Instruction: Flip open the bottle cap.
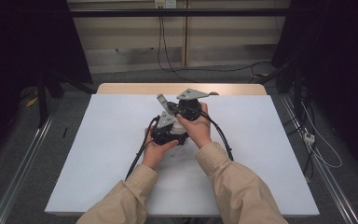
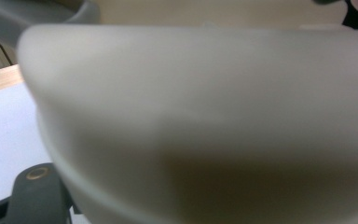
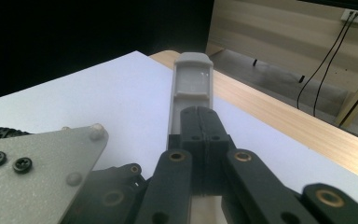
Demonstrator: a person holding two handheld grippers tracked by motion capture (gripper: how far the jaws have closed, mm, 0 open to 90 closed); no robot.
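Both grippers are held close together above the middle of the white table (image 1: 98, 154). My right gripper (image 3: 200, 116) has its black jaws pressed together along a thin seam. A slim grey bar (image 3: 192, 79) rises just past their tips, and I cannot tell if it is clamped. From above, the right gripper (image 1: 189, 106) sits under the right hand, with the grey bar (image 1: 162, 100) slanting up to its left. The left gripper (image 1: 168, 128) is cupped in the left hand just below. A blurred cream surface (image 2: 205, 121) very close to the lens hides the left jaws.
The left gripper's grey plate (image 3: 42, 158) lies close at the lower left of the right gripper view. A wooden table edge (image 1: 177, 87) runs along the far side. Black cables (image 1: 137, 156) trail from the grippers toward the person. Dark frame posts (image 1: 42, 93) flank the table.
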